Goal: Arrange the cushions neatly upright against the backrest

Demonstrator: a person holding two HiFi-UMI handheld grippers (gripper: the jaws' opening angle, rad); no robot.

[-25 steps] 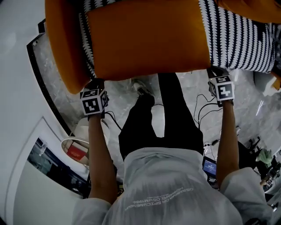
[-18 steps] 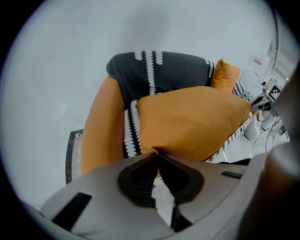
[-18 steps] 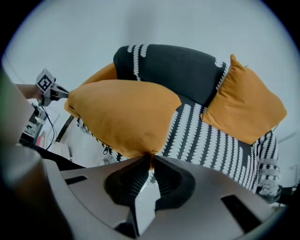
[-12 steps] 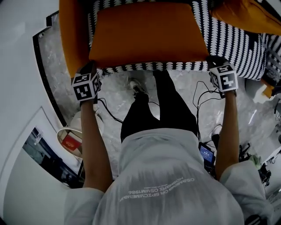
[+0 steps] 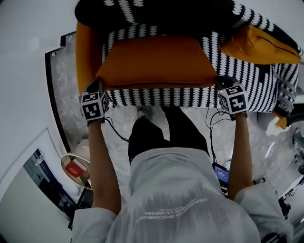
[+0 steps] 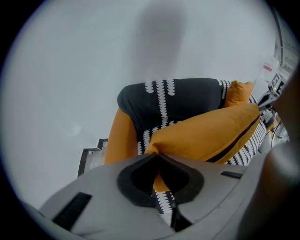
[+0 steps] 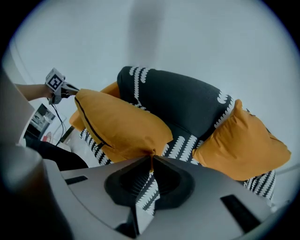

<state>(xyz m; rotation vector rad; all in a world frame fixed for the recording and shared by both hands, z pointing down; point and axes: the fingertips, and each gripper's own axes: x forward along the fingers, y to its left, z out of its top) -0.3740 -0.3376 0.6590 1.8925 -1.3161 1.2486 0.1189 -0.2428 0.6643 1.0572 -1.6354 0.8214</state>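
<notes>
I hold an orange cushion (image 5: 156, 59) by its two near corners, above the front of the black-and-white patterned sofa seat (image 5: 247, 80). My left gripper (image 5: 98, 86) is shut on the left corner, seen pinched between the pads in the left gripper view (image 6: 157, 157). My right gripper (image 5: 221, 81) grips the right corner (image 7: 151, 159); its jaws have just been closing on that corner. The dark backrest (image 5: 156, 14) lies beyond the cushion. A second orange cushion (image 5: 259, 45) leans at the sofa's right end (image 7: 241, 143).
An orange armrest (image 5: 83, 52) bounds the sofa on the left. Black cables (image 5: 213, 118) trail over the marble floor by the person's legs. A small round table (image 5: 76, 166) stands at lower left. A white wall rises behind the sofa.
Both grippers have risen with the orange cushion and carried it further over the sofa. The backrest and the second cushion have come into the head view.
</notes>
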